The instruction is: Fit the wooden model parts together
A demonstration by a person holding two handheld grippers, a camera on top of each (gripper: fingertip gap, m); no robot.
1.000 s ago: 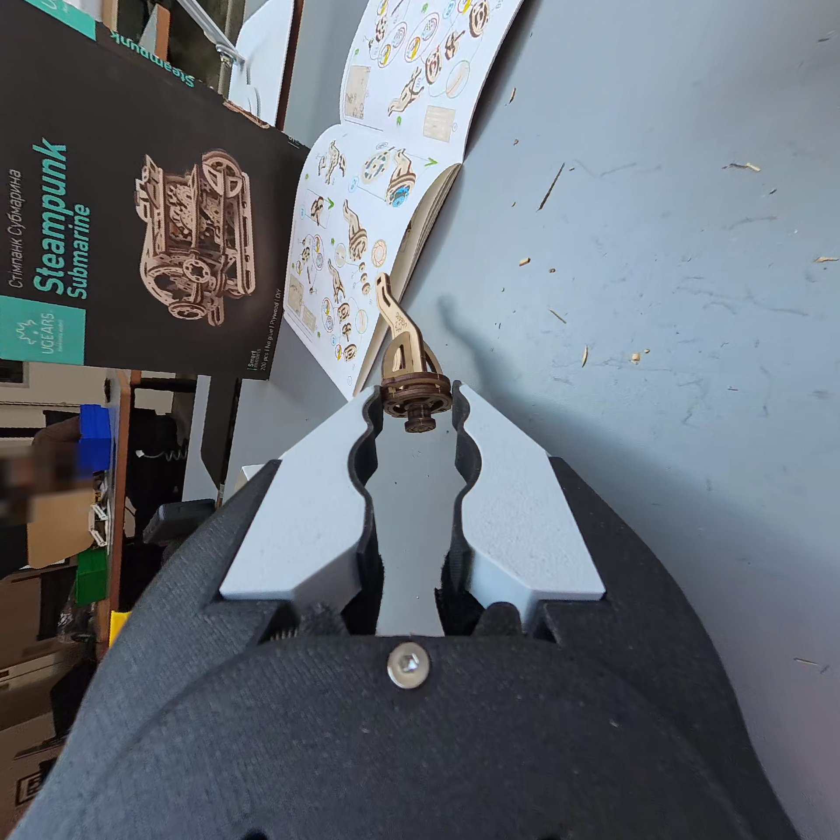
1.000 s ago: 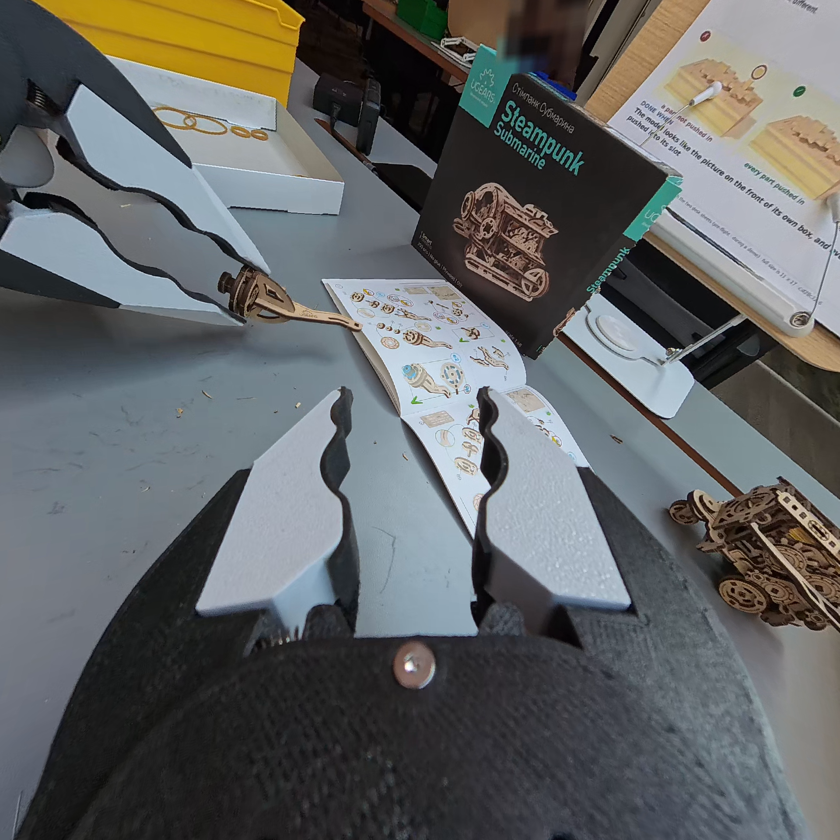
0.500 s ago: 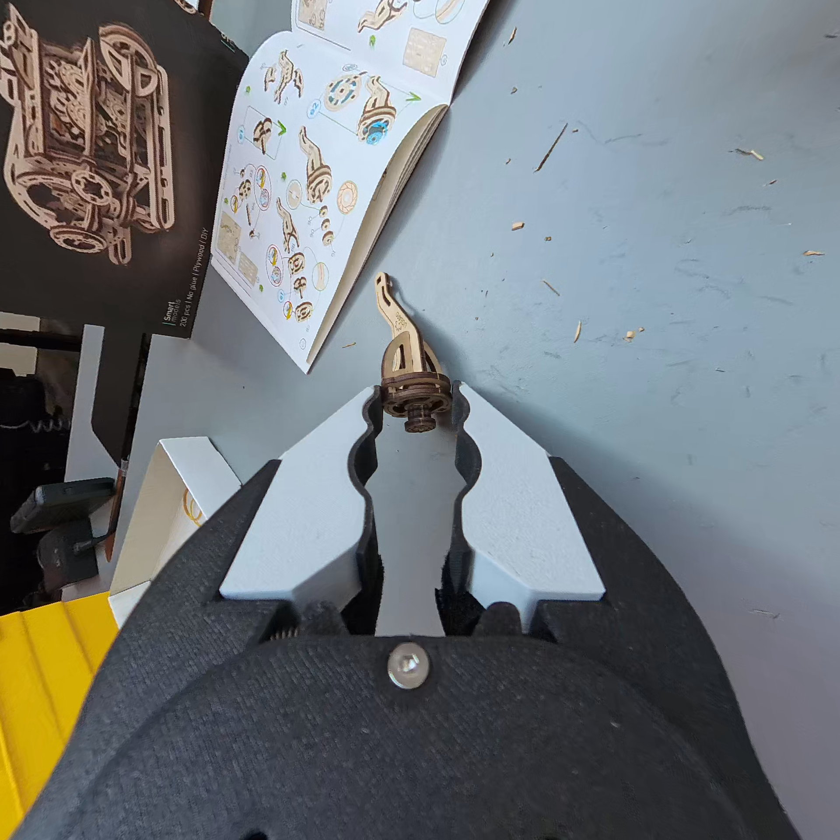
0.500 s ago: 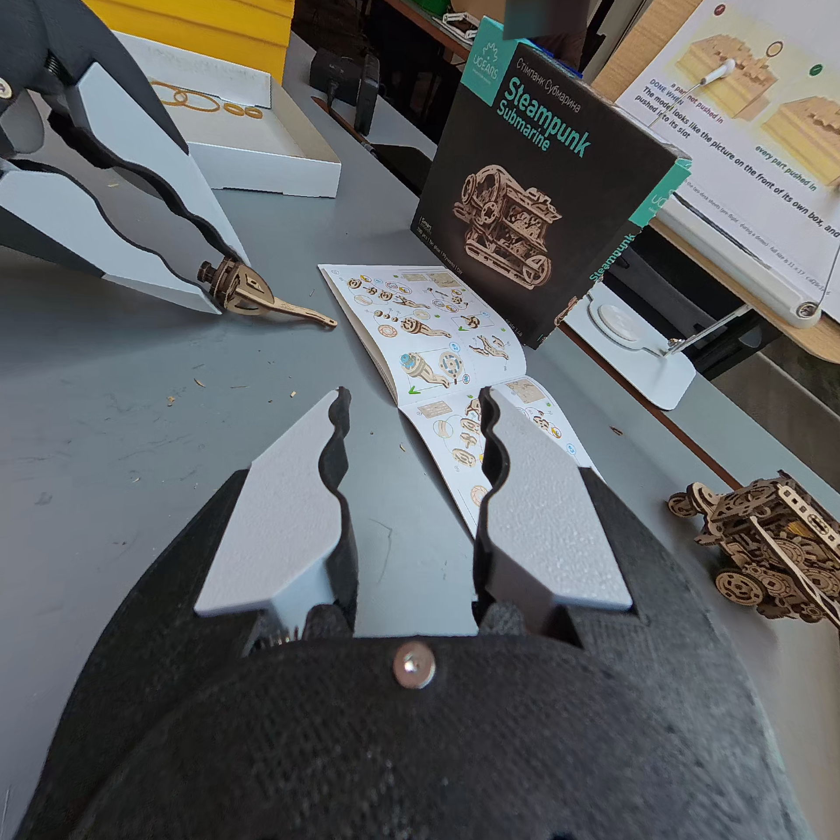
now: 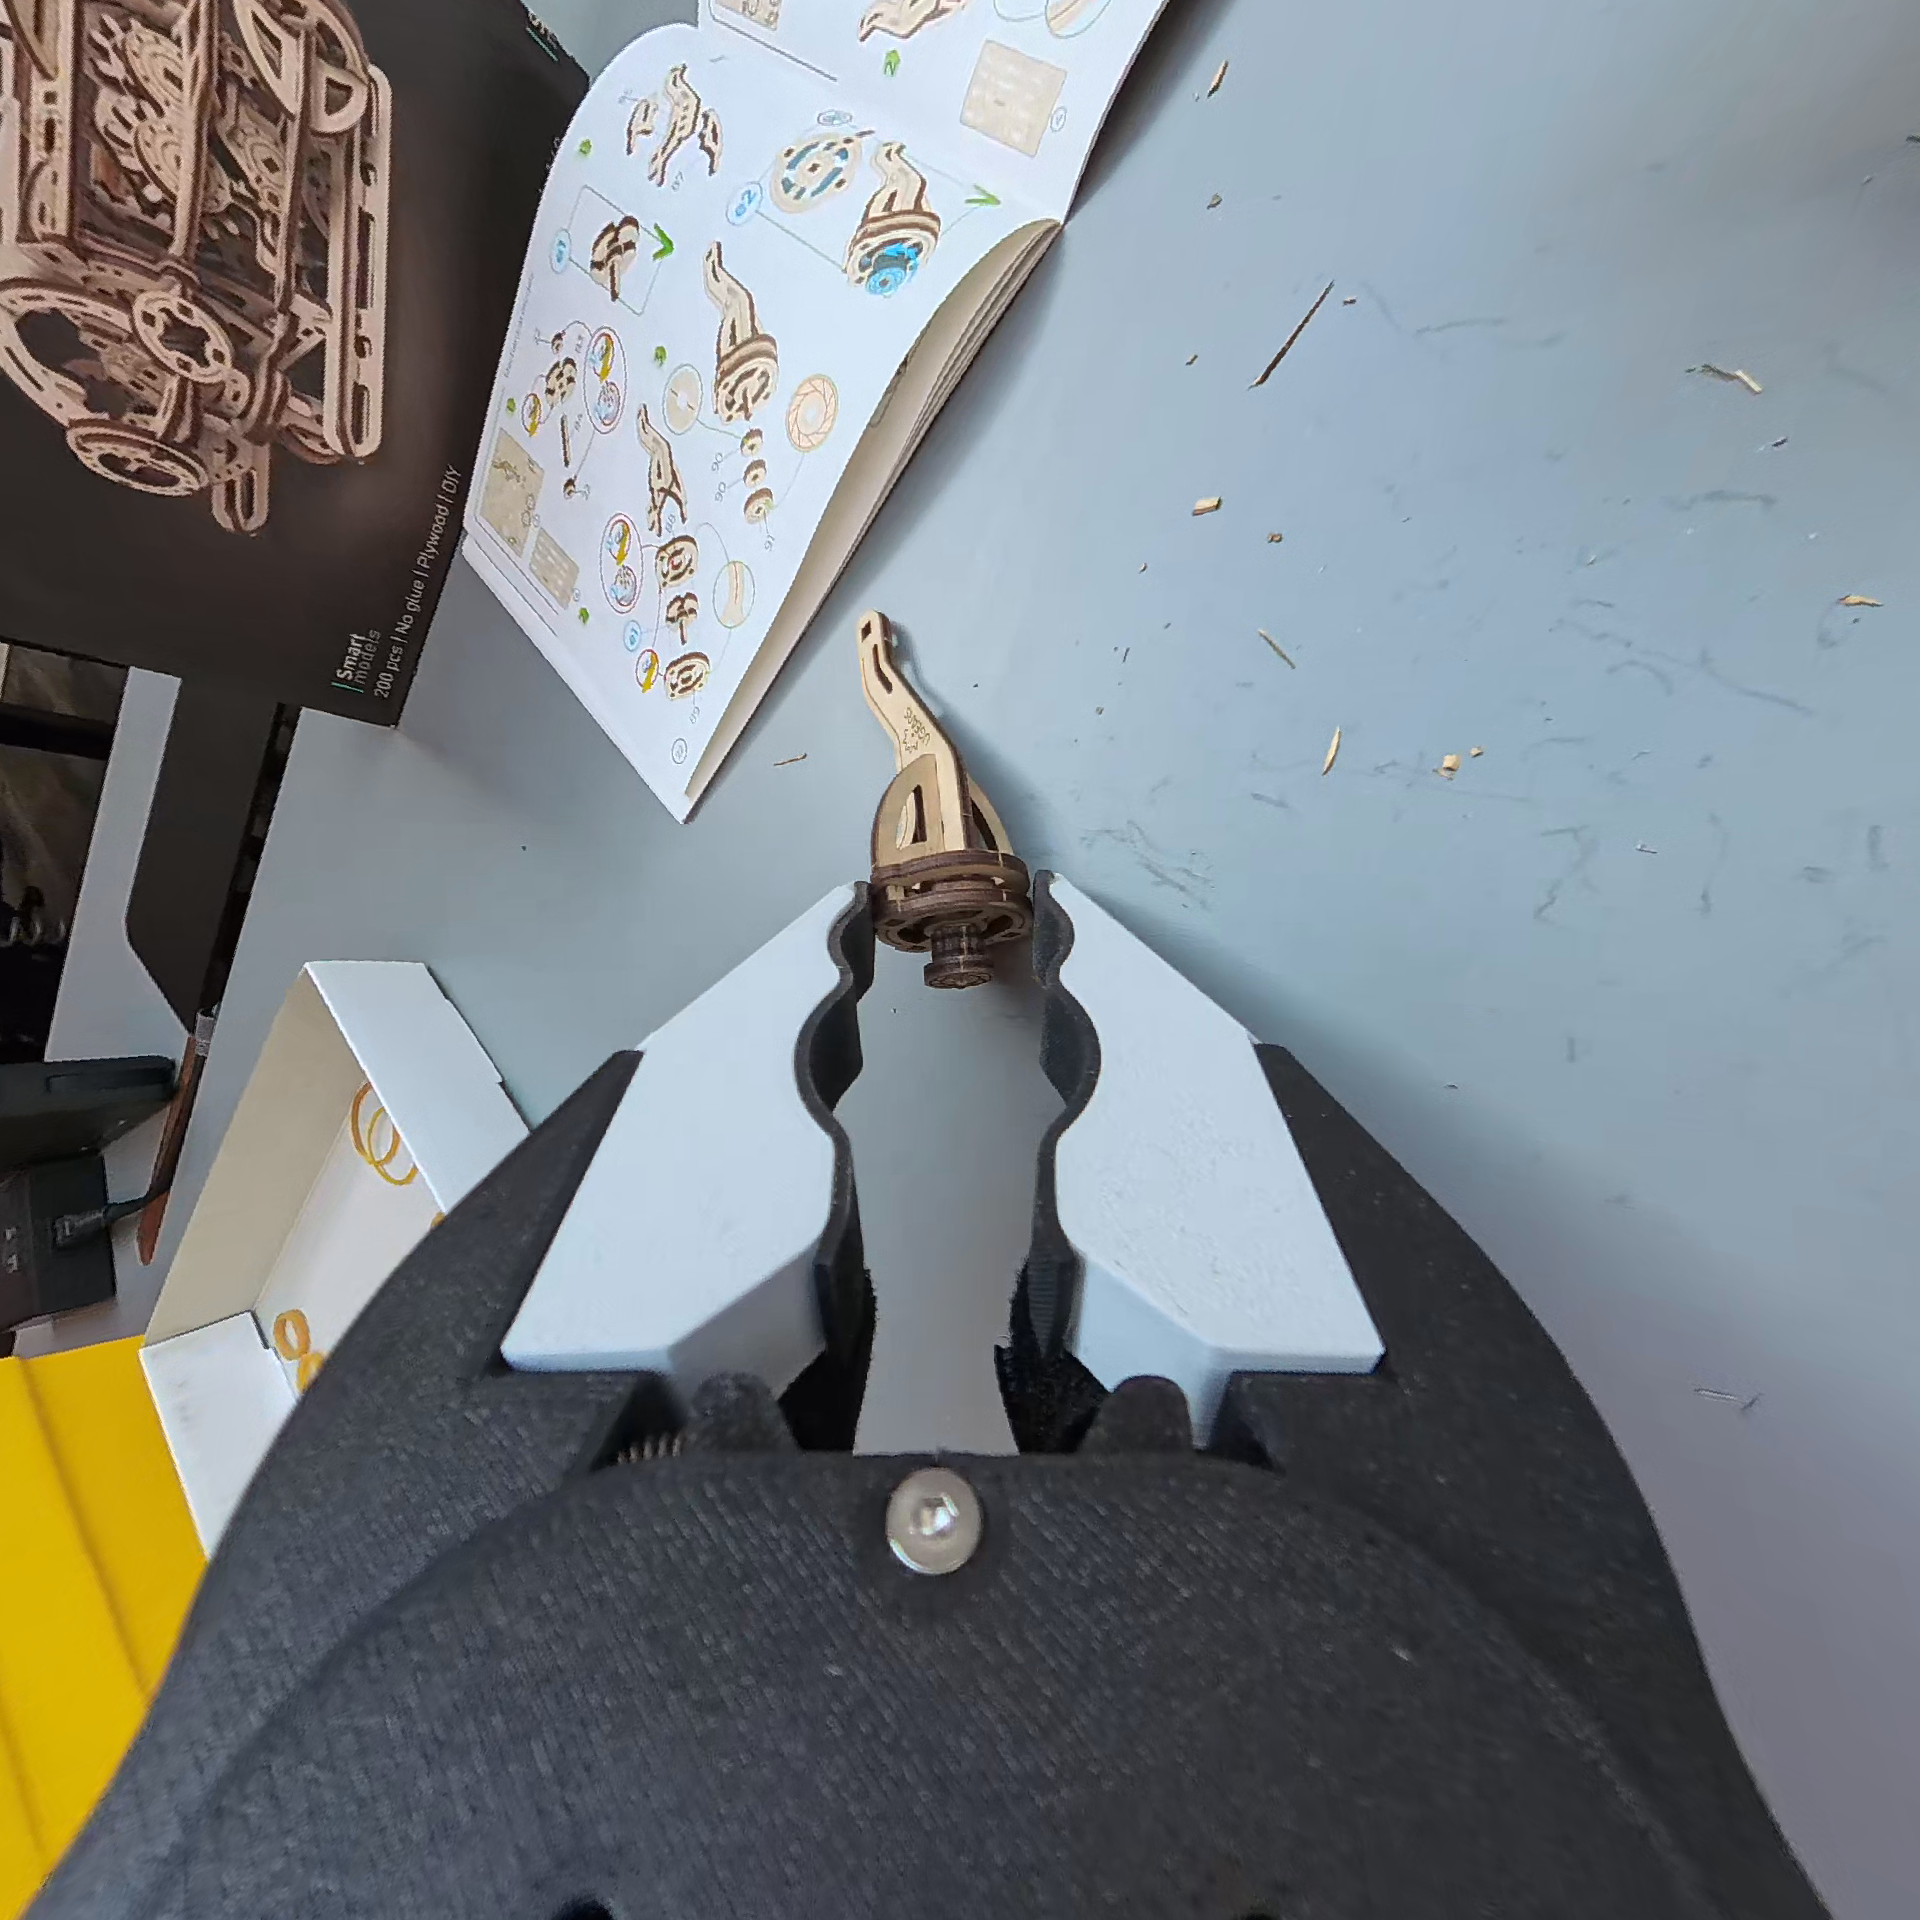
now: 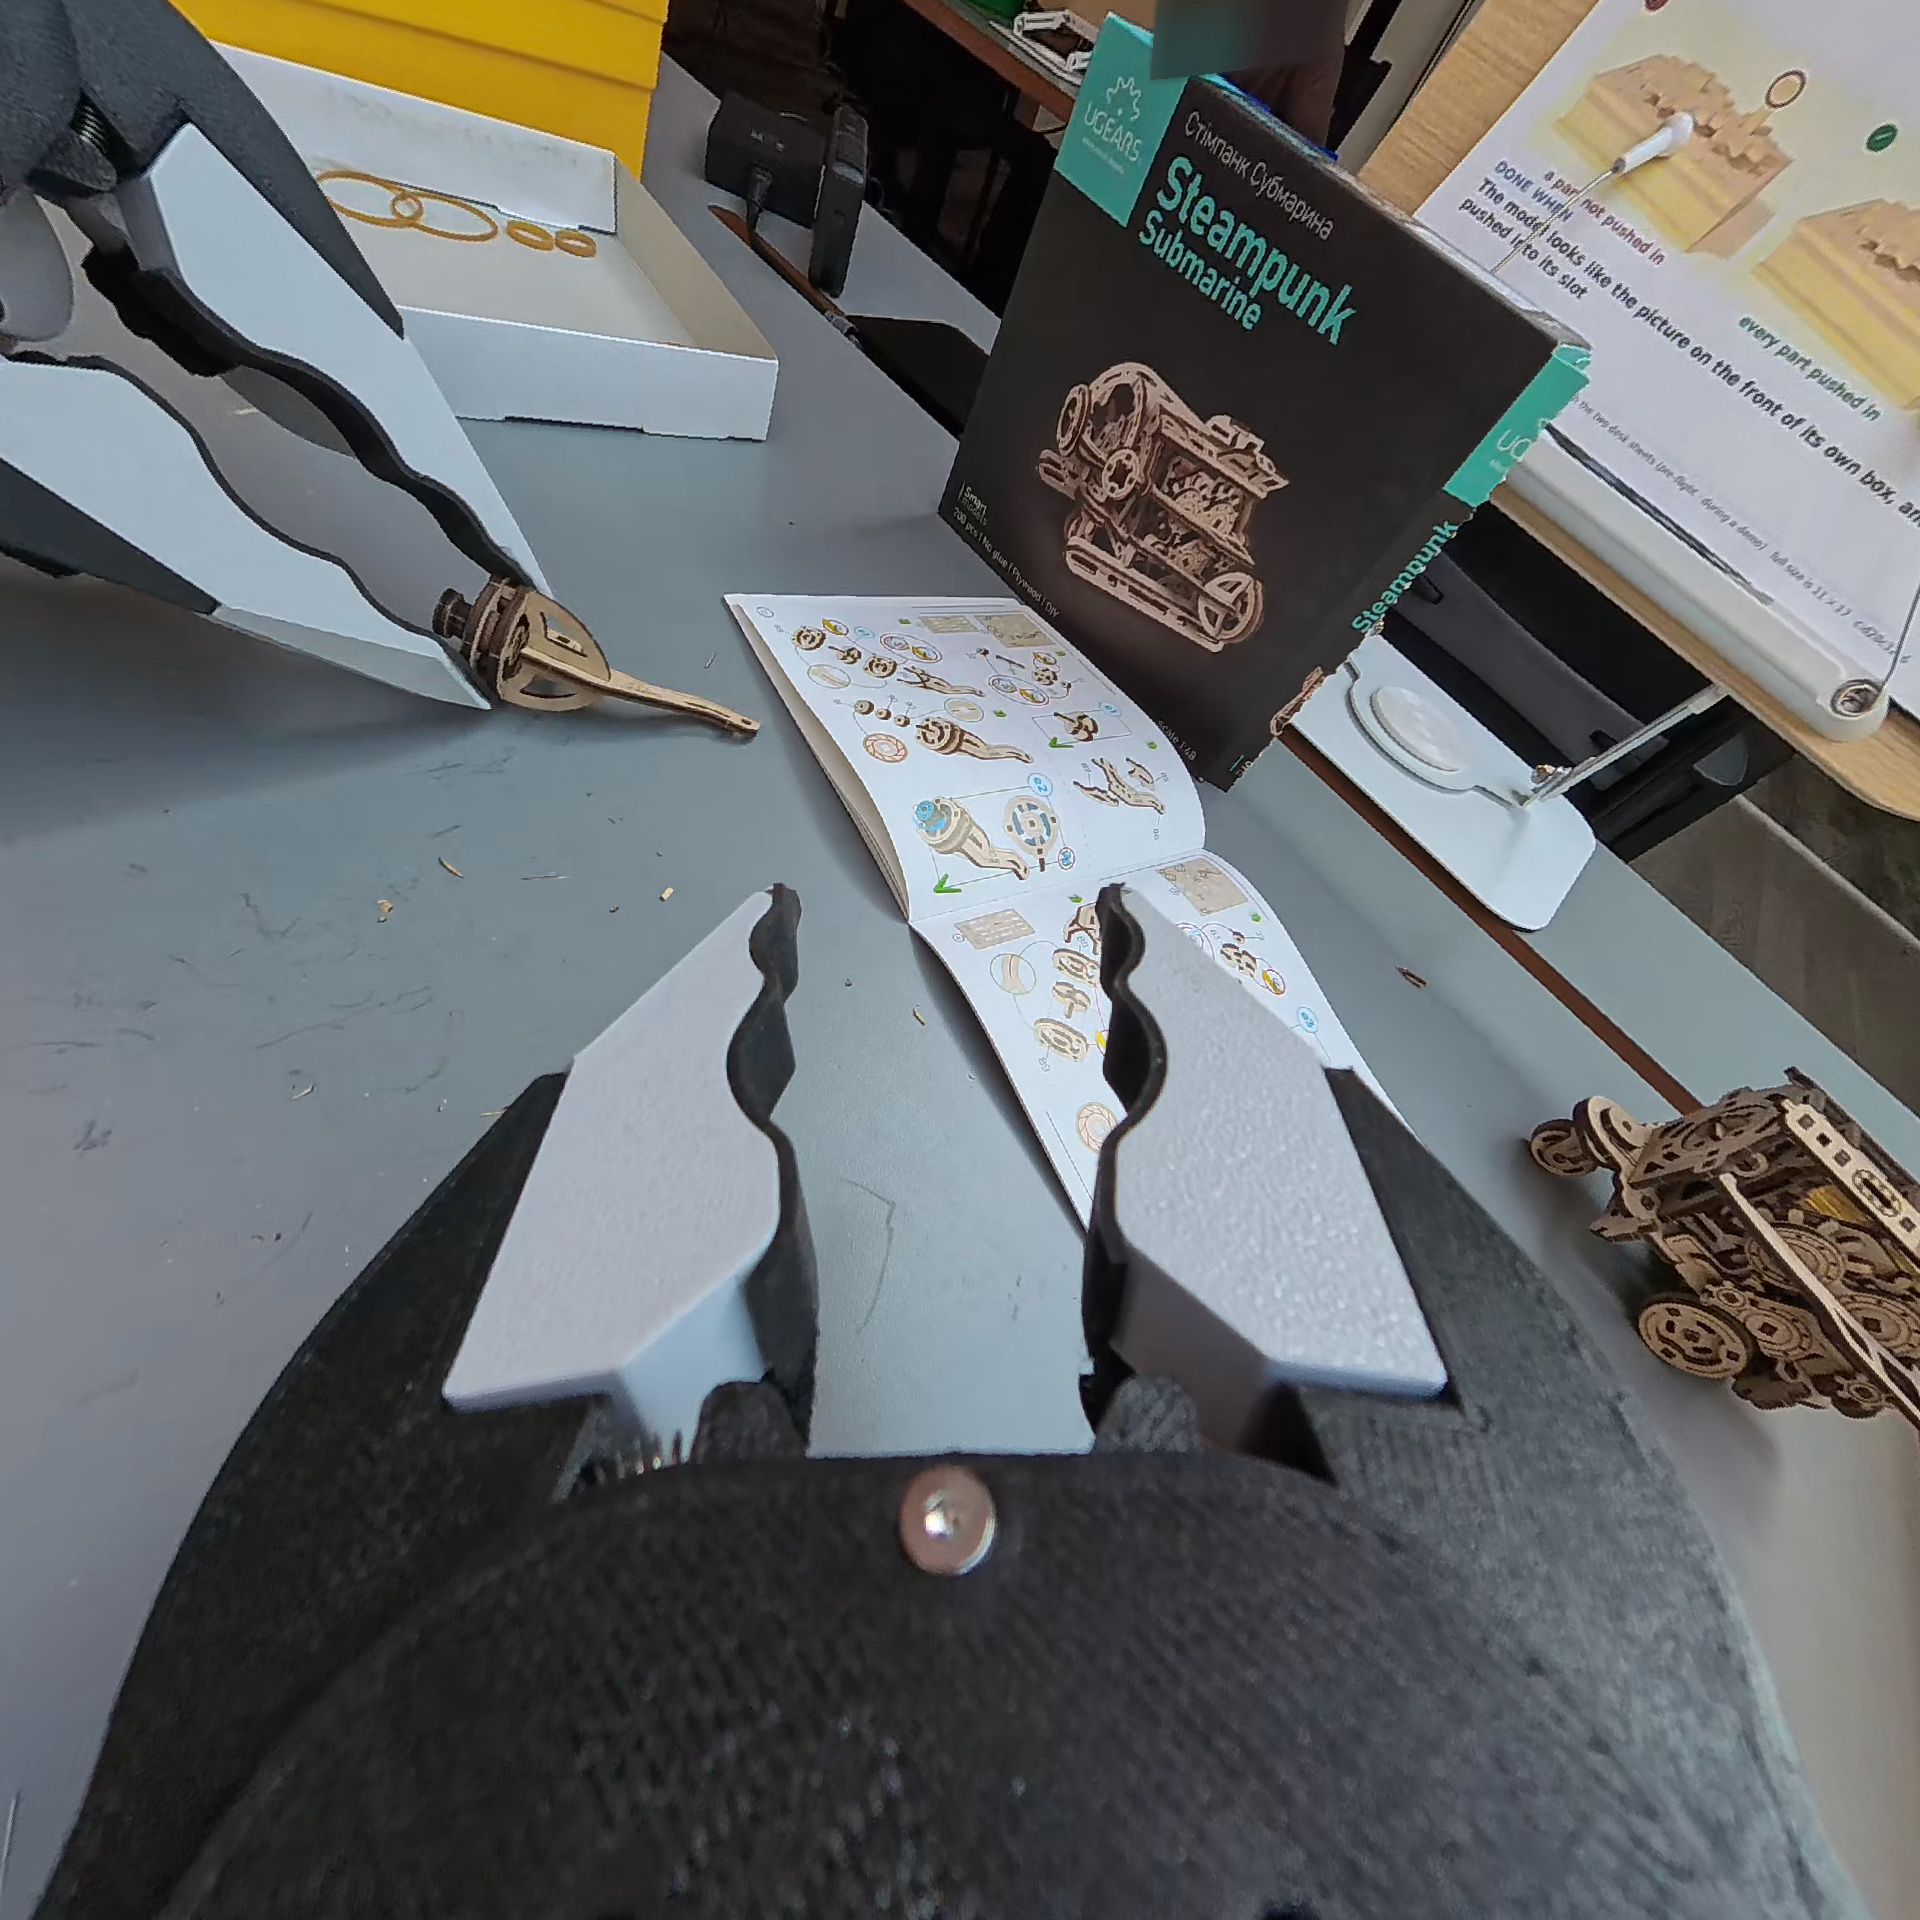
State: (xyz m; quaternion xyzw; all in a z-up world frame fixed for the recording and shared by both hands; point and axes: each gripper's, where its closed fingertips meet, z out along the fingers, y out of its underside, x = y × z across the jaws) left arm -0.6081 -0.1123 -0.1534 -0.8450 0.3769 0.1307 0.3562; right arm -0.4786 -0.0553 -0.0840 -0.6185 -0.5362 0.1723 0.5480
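Left wrist view shows the left gripper point(image 5: 951, 899) with its fingers point(image 5: 717, 1132) clamped on the round dark hub of a small wooden model part point(image 5: 940, 831), held right at the fingertips. The part's pale curved arm points away from the gripper, and in the right wrist view its tip seems to touch the grey surface point(image 5: 1507, 727), though contact is hard to confirm. Just beyond the part lies an open instruction booklet point(image 5: 748, 395), and past that stands the dark kit box point(image 5: 208, 312). A white tray point(image 5: 312, 1122) holding rubber bands sits to the left, beside a yellow bin point(image 5: 73, 1558). Wood splinters are scattered on the surface.

Right wrist view shows the right gripper point(image 6: 945, 914) with its fingers point(image 6: 634, 1153) spread apart and holding nothing, hovering above the surface near the booklet's lower page. A largely assembled wooden model point(image 6: 1766, 1247) stands on the surface to the far right, well apart from both grippers.
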